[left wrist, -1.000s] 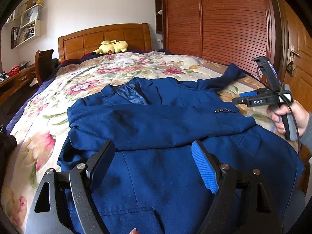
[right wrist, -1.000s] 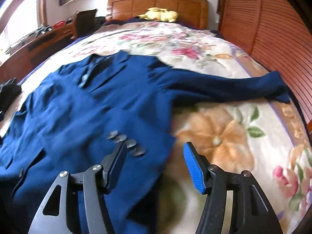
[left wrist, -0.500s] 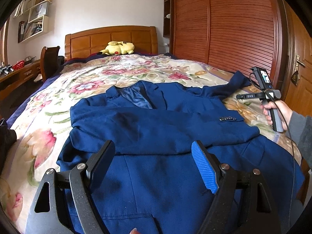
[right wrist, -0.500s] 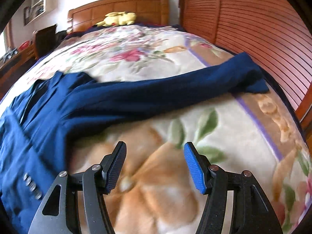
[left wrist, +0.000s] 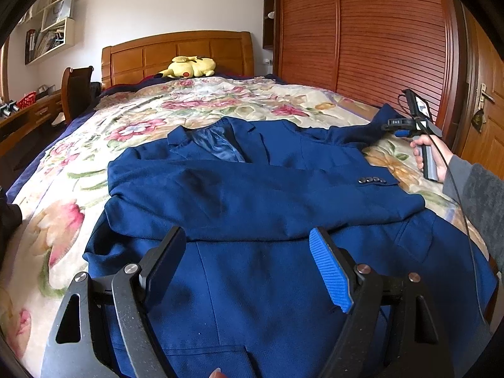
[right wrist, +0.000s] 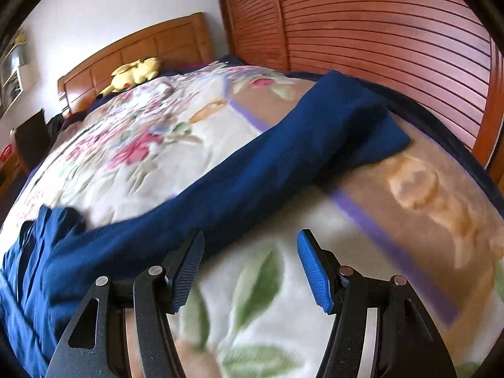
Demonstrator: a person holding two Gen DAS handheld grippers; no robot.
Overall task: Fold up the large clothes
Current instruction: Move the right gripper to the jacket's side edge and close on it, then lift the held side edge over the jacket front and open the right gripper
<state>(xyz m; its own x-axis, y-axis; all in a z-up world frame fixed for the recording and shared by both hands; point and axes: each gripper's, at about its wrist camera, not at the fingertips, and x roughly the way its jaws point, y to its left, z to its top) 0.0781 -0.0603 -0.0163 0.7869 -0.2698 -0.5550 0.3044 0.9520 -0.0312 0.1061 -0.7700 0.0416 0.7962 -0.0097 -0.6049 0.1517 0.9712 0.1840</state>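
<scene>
A navy blue suit jacket (left wrist: 252,195) lies face up on the floral bed cover (left wrist: 132,116). One sleeve is folded across its chest, its cuff buttons (left wrist: 373,180) at the right. The other sleeve (right wrist: 252,170) stretches out toward the wardrobe side. My left gripper (left wrist: 249,267) is open and empty, hovering over the jacket's lower front. My right gripper (right wrist: 250,267) is open and empty, just short of the stretched sleeve; it also shows in the left wrist view (left wrist: 406,126), held by a hand beside the sleeve's end.
A yellow plush toy (left wrist: 190,67) lies by the wooden headboard (left wrist: 176,50). A slatted wooden wardrobe (left wrist: 362,37) runs along the bed's right side, with a door (left wrist: 485,100) beyond. A chair (left wrist: 77,91) and desk stand at the left.
My right gripper has swung from the folded sleeve's cuff buttons rightward and forward to the outstretched sleeve. My left gripper has stayed over the jacket's lower front, tilting up slightly.
</scene>
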